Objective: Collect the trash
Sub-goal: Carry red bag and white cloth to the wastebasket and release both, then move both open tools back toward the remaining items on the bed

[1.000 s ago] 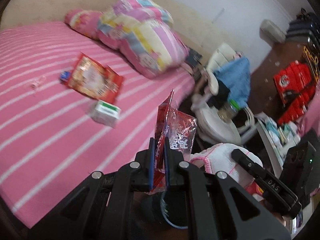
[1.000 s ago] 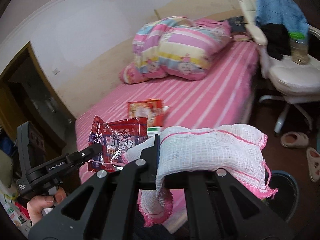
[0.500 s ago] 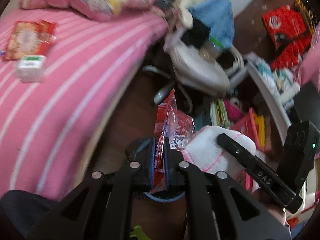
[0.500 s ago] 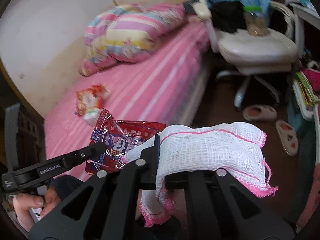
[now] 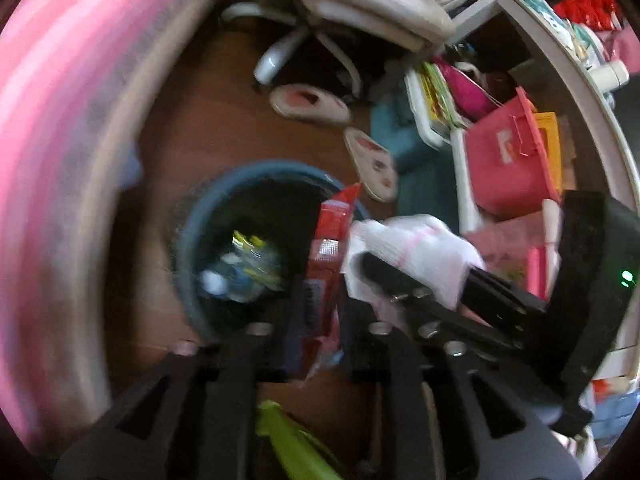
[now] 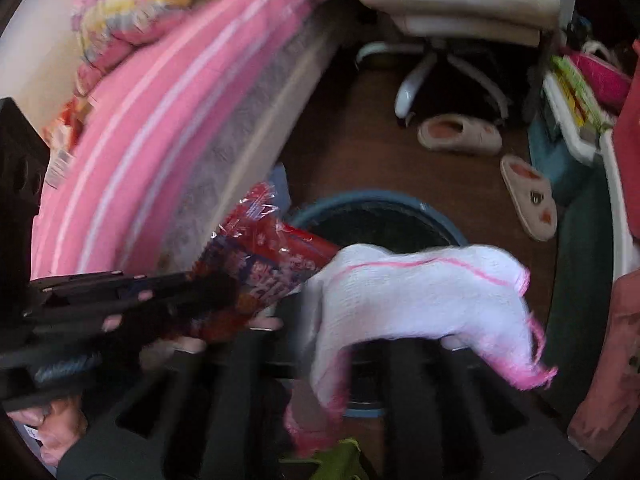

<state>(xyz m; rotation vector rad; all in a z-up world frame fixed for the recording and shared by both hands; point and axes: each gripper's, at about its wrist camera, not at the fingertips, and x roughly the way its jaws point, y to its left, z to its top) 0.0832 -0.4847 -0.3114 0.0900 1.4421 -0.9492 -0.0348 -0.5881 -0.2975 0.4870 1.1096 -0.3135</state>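
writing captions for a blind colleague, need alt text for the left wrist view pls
The left gripper, shut on a red snack wrapper, hangs over the rim of a blue trash bin with litter inside. Beside it, the right gripper carries a white cloth; slippers lie on the brown floor.

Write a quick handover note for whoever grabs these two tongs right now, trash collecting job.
Left tongs: shut on the crinkly red plastic snack wrapper, above the round dark blue trash bin.
Right tongs: a white mesh cloth with pink trim draped over them; grip hidden.
Done: some trash already in the bin.
Left: drop the wrapper; fetch the blurred wrappers on the pink striped bed.
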